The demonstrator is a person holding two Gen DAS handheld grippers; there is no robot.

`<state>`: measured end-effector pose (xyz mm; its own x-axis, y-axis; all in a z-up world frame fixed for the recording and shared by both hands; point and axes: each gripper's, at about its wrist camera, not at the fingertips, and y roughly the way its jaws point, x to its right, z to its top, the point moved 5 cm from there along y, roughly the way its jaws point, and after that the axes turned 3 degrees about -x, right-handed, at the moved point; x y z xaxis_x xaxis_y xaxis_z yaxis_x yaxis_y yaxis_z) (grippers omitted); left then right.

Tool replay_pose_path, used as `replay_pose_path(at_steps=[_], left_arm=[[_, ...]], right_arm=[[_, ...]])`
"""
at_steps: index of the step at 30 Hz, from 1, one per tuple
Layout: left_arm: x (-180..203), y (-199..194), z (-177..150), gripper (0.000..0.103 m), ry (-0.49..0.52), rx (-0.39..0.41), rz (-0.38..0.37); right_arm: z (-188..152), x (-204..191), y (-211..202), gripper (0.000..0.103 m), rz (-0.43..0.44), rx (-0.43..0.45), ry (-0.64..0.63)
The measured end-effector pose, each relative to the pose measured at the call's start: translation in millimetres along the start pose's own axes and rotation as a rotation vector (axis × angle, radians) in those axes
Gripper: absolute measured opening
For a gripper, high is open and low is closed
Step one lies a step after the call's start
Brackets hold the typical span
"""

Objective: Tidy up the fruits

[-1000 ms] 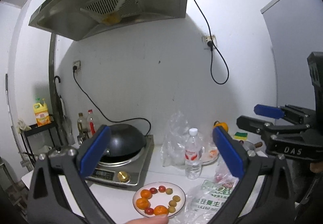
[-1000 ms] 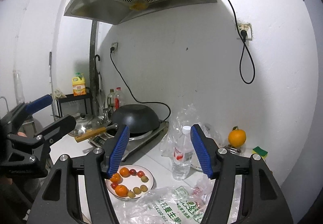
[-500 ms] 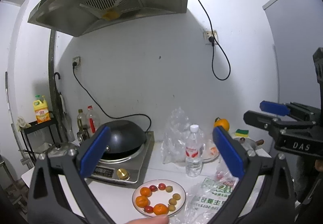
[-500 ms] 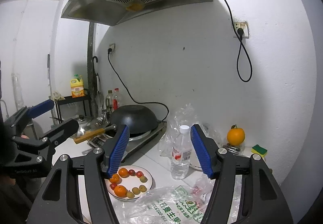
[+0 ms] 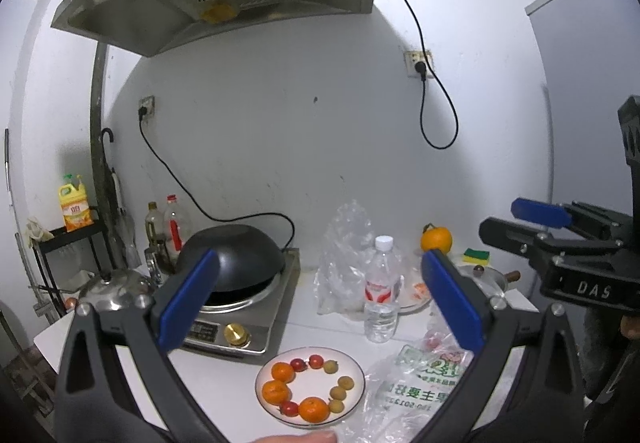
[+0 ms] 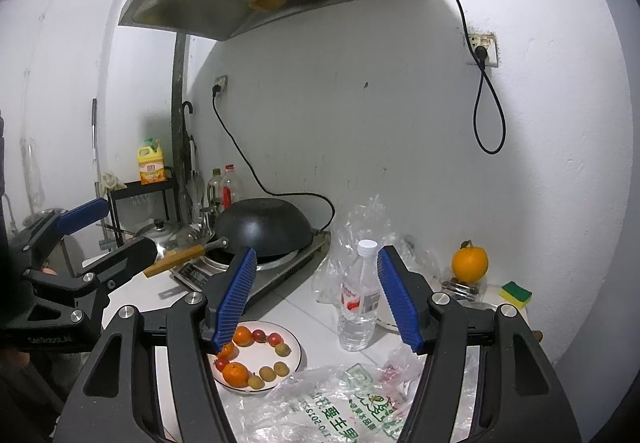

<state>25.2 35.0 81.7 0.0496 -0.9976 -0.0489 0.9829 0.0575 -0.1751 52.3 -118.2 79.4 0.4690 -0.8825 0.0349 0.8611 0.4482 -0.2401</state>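
Note:
A white plate [image 5: 352,365] [image 6: 296,349] on the white counter holds a ring of small fruits: oranges [image 5: 283,371], red cherry tomatoes [image 5: 315,361] and yellowish longans [image 5: 346,382]. A printed plastic bag [image 5: 416,387] [image 6: 340,407] lies to its right with red fruit inside. My left gripper [image 5: 320,303] is open and empty, held high above the plate. My right gripper [image 6: 316,299] is open and empty, also high above the plate and bag. Each gripper shows in the other's view: the right one [image 5: 552,227], the left one [image 6: 100,231].
A black wok [image 5: 232,255] sits on an induction cooker [image 5: 240,327] at left. A water bottle [image 5: 382,291] and a clear crumpled bag [image 5: 344,263] stand behind the plate. A large orange [image 5: 436,239], a sponge [image 5: 476,255] and a pot lid [image 5: 480,275] are at the back right.
Both grippers have risen slightly and drifted back, so the plate and counter sit a little lower in view. Both stay open. Nothing on the counter has moved.

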Motion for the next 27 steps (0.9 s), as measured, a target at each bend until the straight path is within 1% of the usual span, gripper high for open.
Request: replay_pose_path(at_steps=[27], left_arm=[[-3.7, 8.2, 0.1, 0.102, -0.006, -0.004, -0.012]], right_arm=[[0.0, -0.2, 7.2, 0.066, -0.006, -0.011, -0.004]])
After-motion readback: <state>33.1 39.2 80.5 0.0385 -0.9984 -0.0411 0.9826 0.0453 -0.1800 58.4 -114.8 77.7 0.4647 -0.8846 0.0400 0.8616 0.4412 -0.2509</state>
